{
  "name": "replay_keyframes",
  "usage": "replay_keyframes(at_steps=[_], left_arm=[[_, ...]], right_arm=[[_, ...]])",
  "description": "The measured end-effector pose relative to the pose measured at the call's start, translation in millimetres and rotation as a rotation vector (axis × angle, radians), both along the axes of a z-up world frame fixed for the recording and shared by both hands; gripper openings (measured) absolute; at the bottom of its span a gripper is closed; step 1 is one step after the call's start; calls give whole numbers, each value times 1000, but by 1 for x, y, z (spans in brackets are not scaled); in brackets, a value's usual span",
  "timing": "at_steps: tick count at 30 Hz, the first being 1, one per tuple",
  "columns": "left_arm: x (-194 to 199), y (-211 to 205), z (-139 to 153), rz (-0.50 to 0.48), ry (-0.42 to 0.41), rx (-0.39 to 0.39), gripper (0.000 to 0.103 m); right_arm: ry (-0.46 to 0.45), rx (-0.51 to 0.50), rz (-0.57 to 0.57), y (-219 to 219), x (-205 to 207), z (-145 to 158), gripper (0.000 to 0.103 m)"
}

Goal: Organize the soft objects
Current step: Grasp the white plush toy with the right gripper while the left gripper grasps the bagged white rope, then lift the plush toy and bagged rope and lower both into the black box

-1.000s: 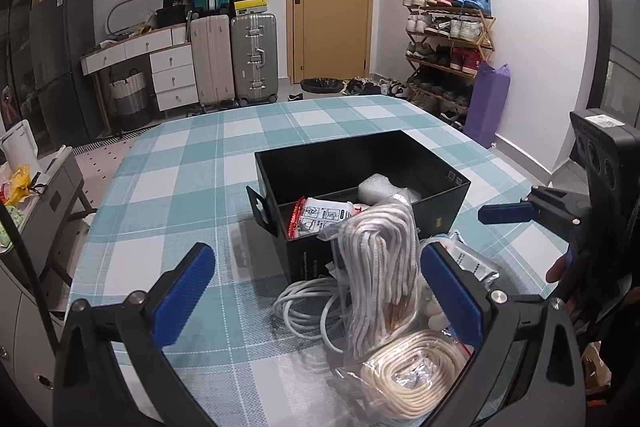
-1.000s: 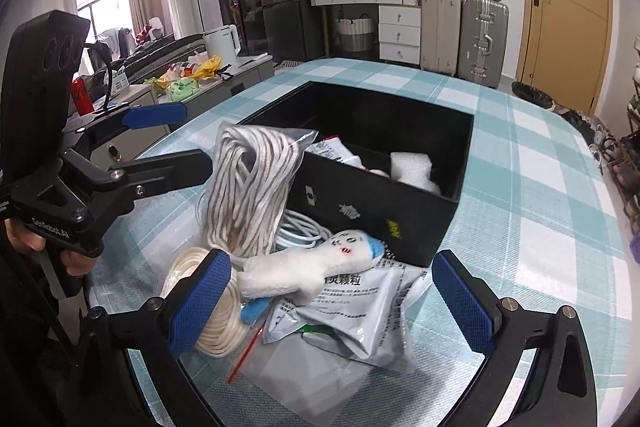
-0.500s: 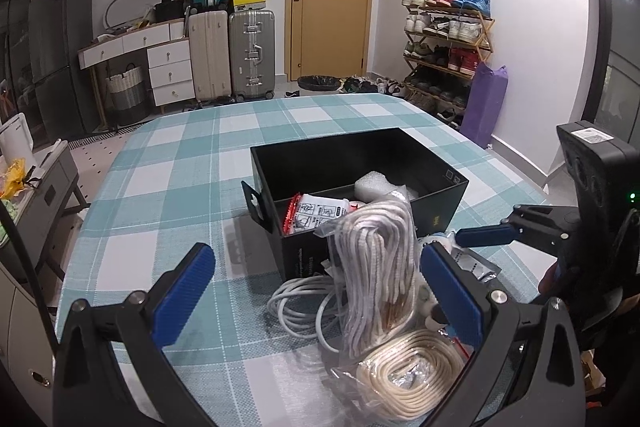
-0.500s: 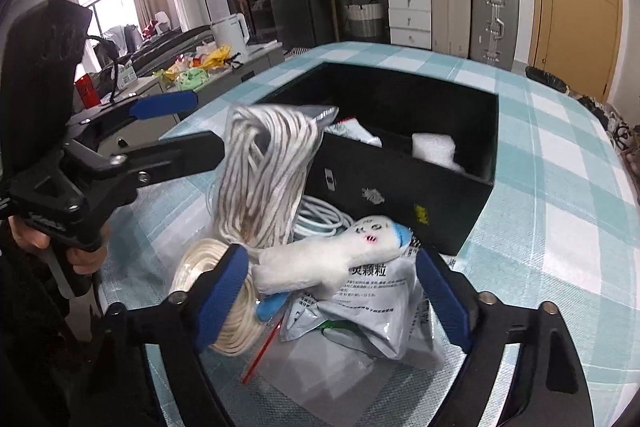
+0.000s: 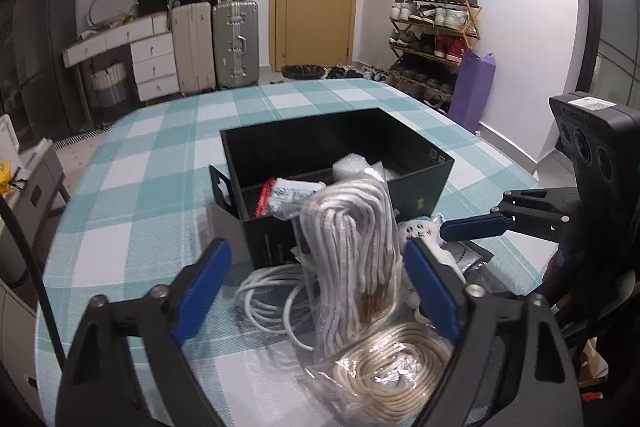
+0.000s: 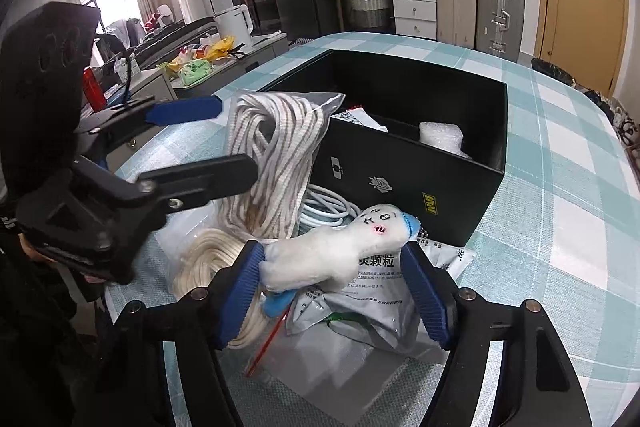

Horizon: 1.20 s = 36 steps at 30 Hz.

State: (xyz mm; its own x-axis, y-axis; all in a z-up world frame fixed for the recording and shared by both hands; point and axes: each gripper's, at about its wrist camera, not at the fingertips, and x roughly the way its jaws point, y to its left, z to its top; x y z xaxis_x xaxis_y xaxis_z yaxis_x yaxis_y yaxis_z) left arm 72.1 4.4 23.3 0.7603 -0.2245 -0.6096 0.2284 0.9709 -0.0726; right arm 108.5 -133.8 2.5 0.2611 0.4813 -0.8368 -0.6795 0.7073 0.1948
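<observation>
A white plush toy [image 6: 332, 251] with a blue cap lies on a silver pouch [image 6: 360, 307] in front of the black box [image 6: 400, 179]. My right gripper [image 6: 334, 291] is closing around it. The left pad touches the toy's end and a slim gap shows at the right pad. A bagged grey-white rope bundle [image 5: 352, 259] stands upright against the box [image 5: 416, 195]. My left gripper [image 5: 314, 291] is closing with the bundle between its jaws. Its right pad is near the bag and its left pad is well clear. The toy [image 5: 416, 231] peeks out behind the bundle.
A cream rope coil [image 5: 392, 371] in a clear bag lies nearest me, and a white cable [image 5: 272, 291] is looped beside the box. The box holds a red-edged packet [image 5: 288, 195] and bubble wrap [image 5: 356, 167]. The checked tablecloth [image 5: 140, 187] spreads to the left.
Both grippers' jaws have narrowed. The right one has drawn in around the plush toy, and the left one has closed in beside the rope bundle. Nothing on the table has shifted.
</observation>
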Motion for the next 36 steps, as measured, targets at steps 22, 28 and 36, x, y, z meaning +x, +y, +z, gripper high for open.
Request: replay_keyframes(at_steps=[22, 28, 36], left_arm=[[-1, -2, -8, -100, 49, -114, 20], [-4, -3, -5, -103, 42, -114, 16], [-10, -2, 5, -102, 16, -110, 15]], right_arm=[[44, 23, 27, 2, -1, -9, 60], [45, 32, 45, 2, -3, -8, 49], [-7, 25, 78, 1, -10, -2, 37]])
